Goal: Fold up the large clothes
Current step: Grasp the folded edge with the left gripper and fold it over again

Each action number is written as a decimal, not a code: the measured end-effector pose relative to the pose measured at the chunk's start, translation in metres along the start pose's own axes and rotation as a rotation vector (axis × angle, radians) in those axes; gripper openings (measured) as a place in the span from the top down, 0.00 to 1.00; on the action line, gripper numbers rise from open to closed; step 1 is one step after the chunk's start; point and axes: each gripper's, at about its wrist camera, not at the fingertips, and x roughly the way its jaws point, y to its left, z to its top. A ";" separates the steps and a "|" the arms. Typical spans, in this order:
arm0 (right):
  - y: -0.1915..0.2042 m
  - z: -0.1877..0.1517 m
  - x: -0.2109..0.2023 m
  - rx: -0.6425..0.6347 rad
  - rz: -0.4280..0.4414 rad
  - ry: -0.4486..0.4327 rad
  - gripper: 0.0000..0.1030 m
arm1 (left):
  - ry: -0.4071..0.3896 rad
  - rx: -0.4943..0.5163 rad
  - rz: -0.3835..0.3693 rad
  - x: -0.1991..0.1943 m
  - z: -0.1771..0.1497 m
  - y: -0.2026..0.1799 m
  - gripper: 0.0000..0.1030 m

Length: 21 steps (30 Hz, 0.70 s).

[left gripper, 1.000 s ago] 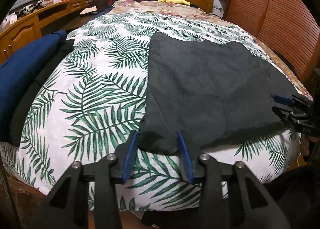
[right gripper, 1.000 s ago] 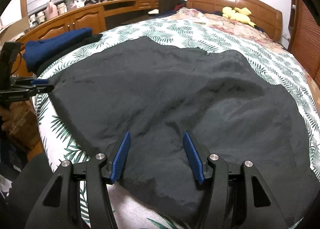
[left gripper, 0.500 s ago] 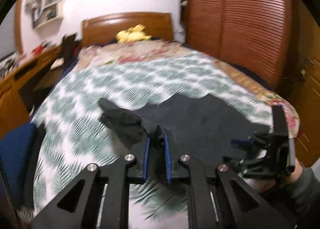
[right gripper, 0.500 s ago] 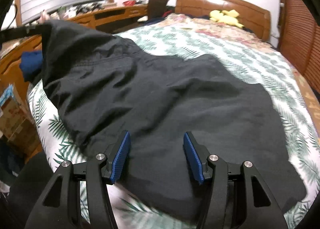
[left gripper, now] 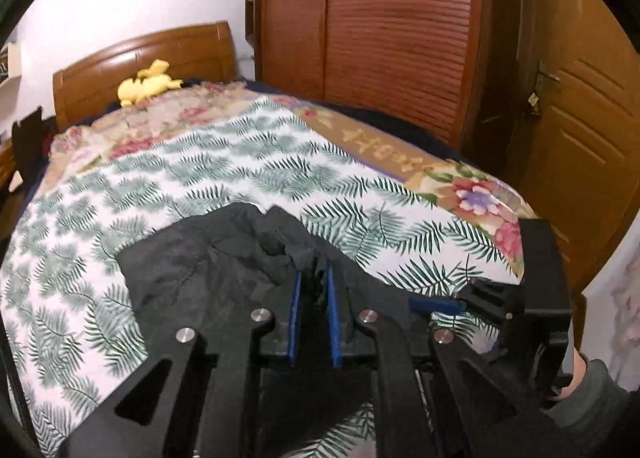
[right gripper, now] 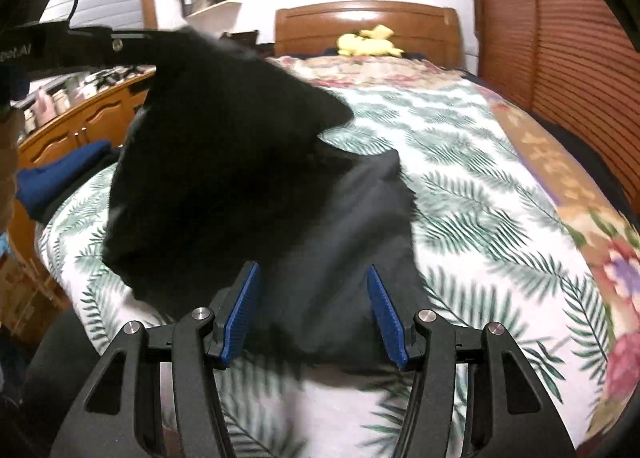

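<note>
Pinched between the near-closed blue pads of the left gripper [left gripper: 314, 290]: a bunched edge of the black garment [right gripper: 256, 177], lifted off the palm-print bedspread [left gripper: 120, 217] and draped back toward the right gripper [right gripper: 314, 314]. Spread wide and holding nothing, just above the garment's near hem, its lower half flat on the bed ahead. Far beyond both: wooden headboard [right gripper: 364, 23], yellow plush toy [right gripper: 370, 41].
</note>
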 end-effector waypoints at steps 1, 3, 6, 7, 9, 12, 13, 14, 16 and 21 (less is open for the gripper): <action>-0.003 -0.002 -0.001 0.005 -0.005 0.003 0.45 | 0.009 0.004 0.004 0.002 -0.001 -0.001 0.92; -0.007 -0.004 -0.001 0.013 -0.014 0.011 0.45 | 0.017 0.004 0.017 0.000 -0.004 -0.003 0.90; -0.004 0.000 -0.002 0.018 -0.013 0.001 0.45 | 0.016 -0.013 -0.001 -0.012 -0.012 0.002 0.84; -0.003 0.002 -0.003 0.017 -0.011 -0.004 0.45 | 0.016 -0.015 -0.003 -0.012 -0.014 0.002 0.84; 0.001 0.006 -0.005 0.013 -0.001 -0.018 0.45 | 0.009 -0.006 0.009 -0.020 -0.019 0.006 0.80; 0.010 0.012 -0.008 0.007 0.026 -0.039 0.45 | 0.002 -0.001 0.033 -0.028 -0.029 0.014 0.78; 0.012 0.014 -0.008 0.003 0.035 -0.045 0.45 | 0.004 0.000 0.044 -0.030 -0.033 0.018 0.77; 0.017 0.016 -0.009 -0.004 0.046 -0.052 0.45 | 0.005 0.001 0.059 -0.032 -0.037 0.021 0.77; 0.023 0.021 -0.009 -0.012 0.061 -0.062 0.45 | 0.009 -0.001 0.089 -0.035 -0.045 0.030 0.77; 0.034 0.031 -0.007 -0.014 0.089 -0.084 0.45 | 0.020 -0.031 0.146 -0.038 -0.066 0.048 0.76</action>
